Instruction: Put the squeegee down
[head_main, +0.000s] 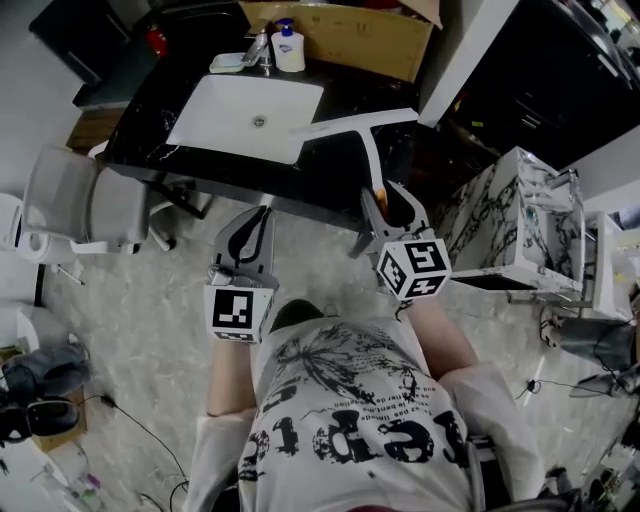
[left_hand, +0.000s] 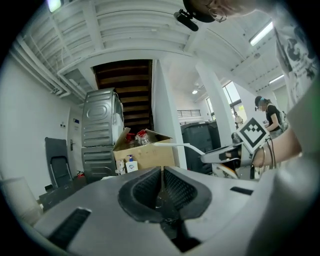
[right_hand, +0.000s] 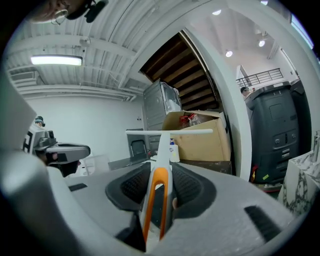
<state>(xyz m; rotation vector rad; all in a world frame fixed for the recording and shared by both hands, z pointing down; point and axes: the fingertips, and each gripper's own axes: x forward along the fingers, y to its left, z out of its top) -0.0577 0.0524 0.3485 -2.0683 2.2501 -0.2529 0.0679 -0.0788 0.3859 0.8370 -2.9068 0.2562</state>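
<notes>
A white squeegee with an orange-trimmed handle (right_hand: 159, 192) is clamped between the pads of my right gripper (right_hand: 160, 172). Its long blade (right_hand: 169, 132) stands crosswise ahead of the jaws. From the head view the blade (head_main: 355, 122) hangs over the black counter (head_main: 340, 168), just right of the white sink (head_main: 250, 115), and the handle runs back into my right gripper (head_main: 385, 200). My left gripper (head_main: 258, 215) is held short of the counter's front edge, its jaws shut with nothing between them (left_hand: 162, 172). The left gripper view also catches the squeegee (left_hand: 172, 145) off to the right.
A soap bottle (head_main: 288, 48) and a cardboard box (head_main: 340, 35) stand at the back of the counter. A grey chair (head_main: 85, 200) is at the left, a marble-patterned cabinet (head_main: 515, 220) at the right, and a white pillar (head_main: 470, 50) beside the counter.
</notes>
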